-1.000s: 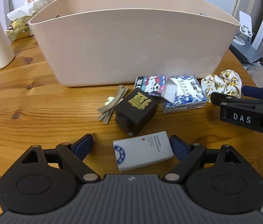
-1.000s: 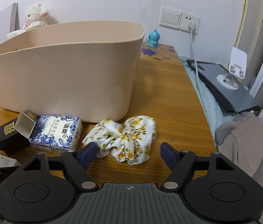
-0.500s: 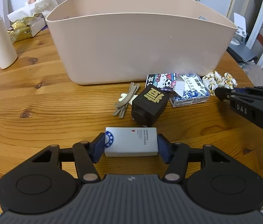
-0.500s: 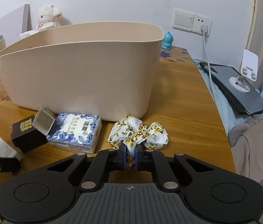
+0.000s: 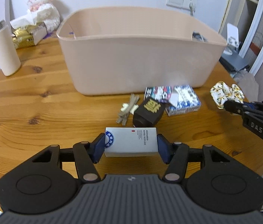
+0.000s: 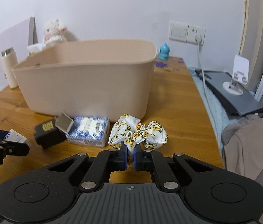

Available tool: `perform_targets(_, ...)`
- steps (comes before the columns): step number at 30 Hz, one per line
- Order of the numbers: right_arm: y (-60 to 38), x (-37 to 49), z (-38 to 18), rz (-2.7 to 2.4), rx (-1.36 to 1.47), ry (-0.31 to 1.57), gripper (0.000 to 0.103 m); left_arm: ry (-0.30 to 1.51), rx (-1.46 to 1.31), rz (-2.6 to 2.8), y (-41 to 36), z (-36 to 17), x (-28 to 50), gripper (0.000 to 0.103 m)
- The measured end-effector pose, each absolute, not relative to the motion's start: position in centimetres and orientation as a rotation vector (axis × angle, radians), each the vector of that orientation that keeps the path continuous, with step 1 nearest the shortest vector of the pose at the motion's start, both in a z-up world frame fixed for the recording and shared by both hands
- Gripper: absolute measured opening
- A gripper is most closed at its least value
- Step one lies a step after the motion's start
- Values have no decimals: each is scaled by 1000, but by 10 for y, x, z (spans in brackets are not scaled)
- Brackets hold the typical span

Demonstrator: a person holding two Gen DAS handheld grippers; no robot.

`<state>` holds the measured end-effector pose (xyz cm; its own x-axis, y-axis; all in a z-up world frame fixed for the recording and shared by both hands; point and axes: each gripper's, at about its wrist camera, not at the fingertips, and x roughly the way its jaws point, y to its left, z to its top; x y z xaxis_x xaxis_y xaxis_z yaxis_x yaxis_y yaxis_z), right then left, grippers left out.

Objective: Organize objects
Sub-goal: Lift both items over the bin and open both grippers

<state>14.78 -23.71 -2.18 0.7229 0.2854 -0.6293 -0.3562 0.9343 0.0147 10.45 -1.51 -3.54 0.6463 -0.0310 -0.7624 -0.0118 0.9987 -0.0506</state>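
**Beige bin waiting, both grippers loaded**

Wooden boards ran under everything we saw: a round table point(image 5: 38, 100) with a large beige bin point(image 5: 137, 59) standing upright on it, its open top facing up. Our left gripper point(image 5: 130, 146) had its blue pads point(image 5: 99, 147) pressed against the two short ends of a white box point(image 5: 131, 141), so the box's long axis lay crosswise between the fingers, left to right, printed face up and the blue round emblem toward the left pad. It sat clear of the tabletop (a shadow showed beneath it), in front of the bin and well short of its wall.

Our right gripper point(image 6: 130, 157) was pinched nearly closed on a floral scrunchie point(image 6: 138, 132), whose ruffled loops fanned out beyond the fingertips, spreading left and right. From the left wrist view the scrunchie point(image 5: 226, 94) hung off to the right, beside the bin's near right corner.

Between the two grippers lay the loose things: a black box point(image 5: 148, 113) with a gold character, tilted; a blue-and-white patterned box point(image 5: 184, 102) with its flap open, long side roughly parallel to the bin's wall; a cartoon-printed box point(image 5: 158, 92) just behind; and tan hair clips point(image 5: 127, 110) pointing diagonally toward the bin. A cream flask point(image 5: 3, 48) stood upright at far left.
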Motion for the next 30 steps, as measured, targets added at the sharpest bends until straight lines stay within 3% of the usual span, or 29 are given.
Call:
perform_targets(18, -213, 158, 66, 379, -102, 456, 5, 581, 32, 24, 2, 55, 135, 60)
perform_targets(30, -173, 211, 61, 402, -113, 496, 5, 613, 58, 79, 2, 41, 212, 60)
